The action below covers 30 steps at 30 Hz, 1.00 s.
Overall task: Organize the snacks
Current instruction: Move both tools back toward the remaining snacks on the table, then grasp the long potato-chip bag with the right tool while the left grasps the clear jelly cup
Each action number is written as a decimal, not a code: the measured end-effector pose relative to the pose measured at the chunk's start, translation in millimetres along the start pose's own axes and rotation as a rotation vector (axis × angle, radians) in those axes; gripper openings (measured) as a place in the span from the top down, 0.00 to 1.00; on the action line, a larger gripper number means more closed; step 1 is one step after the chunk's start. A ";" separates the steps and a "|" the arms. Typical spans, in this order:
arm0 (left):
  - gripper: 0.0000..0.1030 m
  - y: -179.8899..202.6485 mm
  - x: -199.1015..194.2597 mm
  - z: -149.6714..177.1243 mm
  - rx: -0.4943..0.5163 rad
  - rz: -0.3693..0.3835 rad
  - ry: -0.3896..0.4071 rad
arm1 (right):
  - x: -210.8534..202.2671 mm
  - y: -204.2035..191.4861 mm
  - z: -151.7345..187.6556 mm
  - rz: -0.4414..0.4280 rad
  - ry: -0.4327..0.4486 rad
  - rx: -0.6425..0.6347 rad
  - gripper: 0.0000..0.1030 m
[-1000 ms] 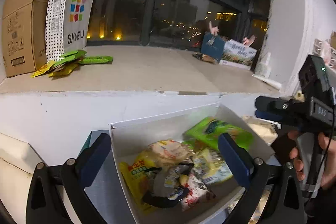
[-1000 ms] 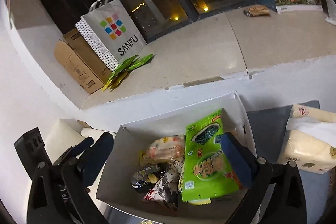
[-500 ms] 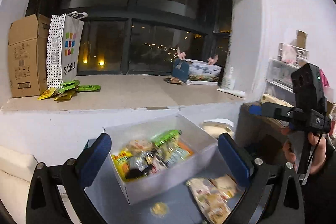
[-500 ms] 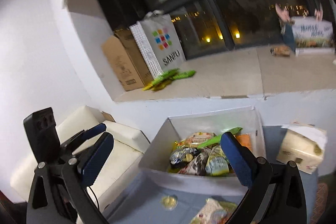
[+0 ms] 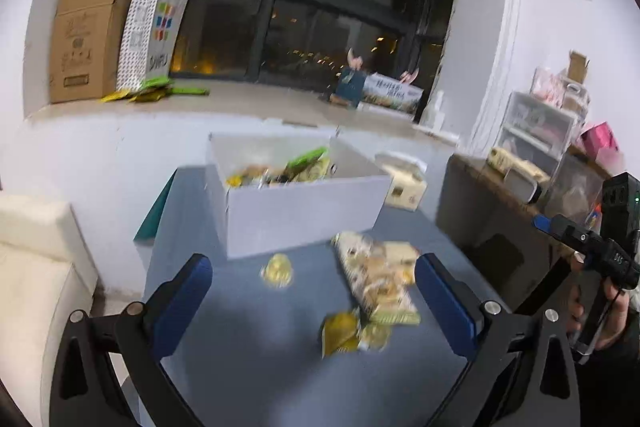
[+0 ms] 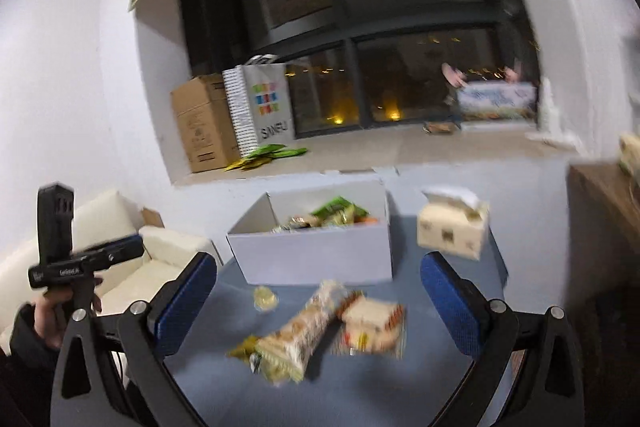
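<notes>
A white box point(image 5: 304, 203) holding several snack packets, a green one point(image 5: 306, 158) on top, stands on the blue table; it also shows in the right wrist view point(image 6: 316, 259). In front of it lie a long biscuit pack point(image 5: 374, 277), small yellow packets point(image 5: 348, 331) and a round gold candy point(image 5: 278, 269). In the right wrist view the long pack point(image 6: 300, 335), a square pack point(image 6: 372, 323) and the candy point(image 6: 265, 298) lie in front of the box. My left gripper point(image 5: 314, 307) and right gripper point(image 6: 318, 307) are both open and empty, held back above the table's near part.
A tissue box point(image 6: 452, 231) stands right of the white box. A cream sofa point(image 5: 32, 267) is left of the table, a dark cabinet point(image 5: 500, 227) right. The window sill holds a cardboard box point(image 5: 86, 35), a paper bag point(image 5: 154, 27) and green packets point(image 5: 156, 93).
Both grippers have pulled back and up from over the box. The loose snacks on the table in front of the box have come into view. Both stayed open.
</notes>
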<state>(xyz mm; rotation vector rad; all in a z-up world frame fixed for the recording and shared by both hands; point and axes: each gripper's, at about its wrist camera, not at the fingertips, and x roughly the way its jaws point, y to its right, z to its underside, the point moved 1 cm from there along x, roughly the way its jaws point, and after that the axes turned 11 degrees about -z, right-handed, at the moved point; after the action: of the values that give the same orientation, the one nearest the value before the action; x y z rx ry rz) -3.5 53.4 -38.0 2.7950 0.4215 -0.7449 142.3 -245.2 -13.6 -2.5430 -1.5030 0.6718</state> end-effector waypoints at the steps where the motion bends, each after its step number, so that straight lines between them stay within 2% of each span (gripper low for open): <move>1: 0.00 0.0 -1.7 3.6 0.000 0.001 0.000 | 0.0 4.5 7.3 -0.008 -0.018 0.033 0.00; 9: 0.00 -5.0 -0.7 10.2 -0.012 0.001 -0.004 | 33.5 9.8 30.1 -0.002 -0.148 0.061 0.00; 14: 0.00 -7.0 1.0 12.7 -0.016 0.013 -0.011 | 76.8 2.9 42.2 -0.007 -0.278 0.066 0.00; 17: 0.00 -6.5 -0.5 16.1 0.002 0.017 -0.011 | 116.4 7.7 54.1 -0.083 -0.394 0.116 0.00; 20: 0.00 -7.6 -2.7 20.9 0.006 0.009 -0.015 | 152.6 22.8 62.6 -0.160 -0.459 0.213 0.00; 25: 0.00 -12.8 -1.2 26.4 0.006 -0.018 -0.030 | 205.6 47.1 73.7 -0.106 -0.554 0.315 0.00; 28: 0.00 -17.3 3.0 29.3 -0.011 -0.021 -0.047 | 235.1 57.4 84.4 -0.118 -0.612 0.377 0.00; 30: 0.00 -18.5 5.6 31.3 -0.014 -0.021 -0.054 | 245.6 57.4 89.4 -0.107 -0.622 0.354 0.02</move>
<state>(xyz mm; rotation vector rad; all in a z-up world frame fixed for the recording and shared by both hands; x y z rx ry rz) -18.9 63.1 -69.9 2.7543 0.4447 -0.8162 251.3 -75.2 -189.2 -2.0626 -1.4728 1.6511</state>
